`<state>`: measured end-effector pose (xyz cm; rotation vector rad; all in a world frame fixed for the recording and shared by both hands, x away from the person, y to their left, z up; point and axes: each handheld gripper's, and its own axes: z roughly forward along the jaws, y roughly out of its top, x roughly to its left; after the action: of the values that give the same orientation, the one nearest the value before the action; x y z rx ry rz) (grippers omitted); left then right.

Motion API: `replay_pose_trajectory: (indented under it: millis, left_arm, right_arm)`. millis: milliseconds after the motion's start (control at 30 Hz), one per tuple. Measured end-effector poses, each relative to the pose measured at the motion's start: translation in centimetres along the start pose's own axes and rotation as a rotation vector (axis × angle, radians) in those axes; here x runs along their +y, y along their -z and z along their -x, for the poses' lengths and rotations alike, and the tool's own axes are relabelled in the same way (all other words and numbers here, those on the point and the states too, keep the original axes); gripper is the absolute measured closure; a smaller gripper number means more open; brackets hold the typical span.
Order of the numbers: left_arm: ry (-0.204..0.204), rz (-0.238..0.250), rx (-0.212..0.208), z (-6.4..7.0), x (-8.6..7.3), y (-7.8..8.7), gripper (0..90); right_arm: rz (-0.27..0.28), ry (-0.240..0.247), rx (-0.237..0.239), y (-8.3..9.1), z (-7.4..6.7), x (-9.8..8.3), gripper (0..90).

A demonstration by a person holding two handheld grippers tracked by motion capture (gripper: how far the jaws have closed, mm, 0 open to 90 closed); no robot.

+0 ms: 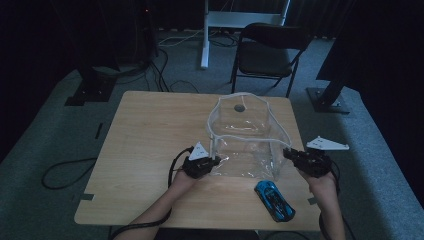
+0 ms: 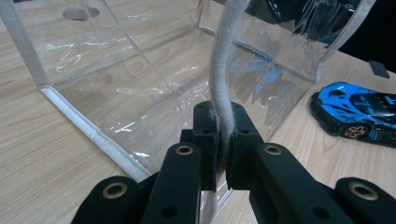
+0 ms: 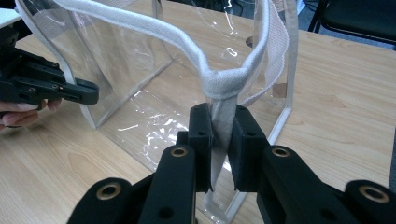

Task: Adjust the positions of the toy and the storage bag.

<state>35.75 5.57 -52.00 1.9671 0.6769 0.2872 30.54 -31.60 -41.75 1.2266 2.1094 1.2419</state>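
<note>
A clear bag (image 1: 247,137) stands on the worktop (image 1: 150,130). Its mouth faces up and it has white straps on its rim. A blue car (image 1: 274,199) lies on the worktop just in front of the bag, near the right hand.

The left tongs (image 2: 223,140) are closed on a white strap (image 2: 222,79) at the bag's near left corner. The right tongs (image 3: 223,140) are closed on the other strap (image 3: 219,88) at the near right corner. In the high view, the left tongs (image 1: 212,162) and the right tongs (image 1: 289,152) sit on each side of the bag's front wall.

The job looks like this: hold the bag open so the car can go in. The car is not in the bag yet.

To do this well, pull the two straps gently apart and a bit up. That keeps the mouth wide. Do not pull hard, or the soft bag may tip or slide on the worktop. Keep both tongs squeezed tight, since the straps are thin and could slip out.

One pair of tongs will have to let go to fetch the car. The right one is closer. When it lets go, the left one should hold its strap high so the bag does not fold shut.
</note>
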Motion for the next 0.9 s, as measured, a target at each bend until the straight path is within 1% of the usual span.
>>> replay_pose_trajectory:
  millis: [200, 233, 333, 367, 433, 467, 500, 533, 600, 667, 700, 767, 800, 833, 867, 900]
  left_arm:
    - [-0.009, 0.002, 0.001, 0.09, 0.01, -0.05, 85.1]
    - [-0.01, 0.002, 0.0, 0.09, 0.0, -0.05, 84.9]
    - [-0.017, 0.004, -0.002, 0.05, -0.05, 0.01, 84.2]
    - [-0.016, 0.007, -0.002, 0.05, -0.09, 0.01, 83.3]
    - [-0.013, 0.026, -0.019, 0.0, -0.29, 0.03, 79.2]
    - [-0.004, 0.036, -0.031, -0.05, -0.38, 0.06, 75.5]
    - [0.013, 0.044, -0.035, -0.02, -0.49, 0.03, 74.7]
    - [0.012, 0.042, -0.039, -0.02, -0.55, 0.01, 74.3]
    - [0.001, 0.043, -0.045, 0.13, -0.64, -0.03, 67.8]
    - [-0.019, 0.043, -0.046, 0.36, -0.65, -0.08, 60.6]
    - [-0.019, 0.044, -0.048, 0.5, -0.65, -0.14, 56.0]
    - [-0.02, 0.039, -0.052, 0.69, -0.59, -0.28, 42.3]
    - [-0.027, 0.031, -0.049, 0.76, -0.56, -0.3, 39.0]
    - [-0.027, 0.037, -0.06, 0.78, -0.59, -0.27, 38.5]
    - [-0.022, 0.043, -0.063, 0.79, -0.59, -0.26, 34.9]
    - [-0.023, 0.035, -0.058, 0.78, -0.55, -0.25, 30.4]
  right_arm:
    - [-0.001, -0.004, 0.005, 0.18, 0.08, -0.11, 79.8]
    - [-0.002, -0.009, 0.013, 0.16, 0.1, -0.09, 79.2]
    - [0.001, -0.018, 0.017, 0.18, 0.2, -0.07, 78.4]
    - [0.004, -0.02, 0.021, 0.17, 0.26, -0.09, 77.3]
    - [0.008, -0.032, 0.031, 0.19, 0.33, -0.13, 73.9]
    - [0.011, -0.031, 0.037, 0.18, 0.37, -0.15, 71.5]
    - [0.015, -0.033, 0.041, 0.19, 0.38, -0.16, 70.1]
    - [0.022, -0.031, 0.039, 0.2, 0.35, -0.17, 67.1]
    - [0.03, -0.021, 0.042, 0.27, 0.25, -0.16, 63.1]
    - [0.029, -0.005, 0.054, 0.18, 0.11, -0.08, 53.5]
    - [0.032, -0.004, 0.059, 0.15, 0.04, -0.08, 52.3]
    - [0.035, -0.002, 0.059, 0.04, -0.04, -0.13, 45.1]
    - [0.041, -0.004, 0.057, 0.0, -0.03, -0.19, 44.7]
    - [0.048, -0.01, 0.058, -0.02, 0.0, -0.25, 42.1]
    - [0.059, -0.016, 0.049, -0.08, 0.0, -0.31, 35.7]
    - [0.066, -0.011, 0.039, -0.14, -0.05, -0.37, 28.7]
